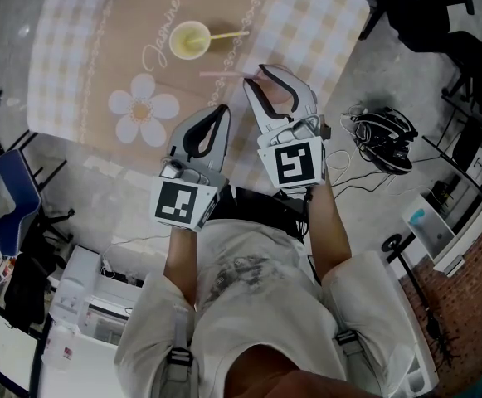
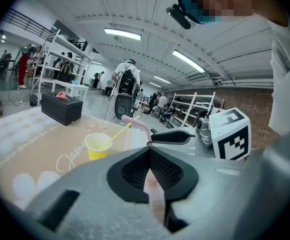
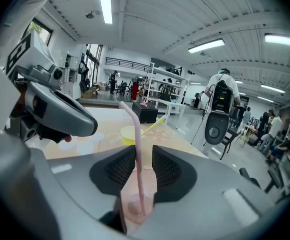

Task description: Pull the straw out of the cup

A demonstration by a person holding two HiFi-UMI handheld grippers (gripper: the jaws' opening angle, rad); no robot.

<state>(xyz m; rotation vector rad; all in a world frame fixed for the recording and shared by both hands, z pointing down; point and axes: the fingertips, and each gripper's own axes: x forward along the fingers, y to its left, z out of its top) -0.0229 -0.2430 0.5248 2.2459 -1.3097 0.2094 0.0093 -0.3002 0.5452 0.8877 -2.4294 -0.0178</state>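
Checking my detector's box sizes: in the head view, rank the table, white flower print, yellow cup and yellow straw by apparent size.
Largest to smallest:
1. table
2. white flower print
3. yellow cup
4. yellow straw
All sit at table level, so nearness hardly skews this.

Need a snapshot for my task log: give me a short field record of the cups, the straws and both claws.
surface: table under a checked, flowered cloth
yellow cup: upright on the cloth, yellow straw in it
pink cup: between the right claw's pads
pink straw: standing in the pink cup, not yet pulled out
right claw: shut on the pink cup
left claw: tips together, nothing held, beside the right claw
black box: on the table's far end
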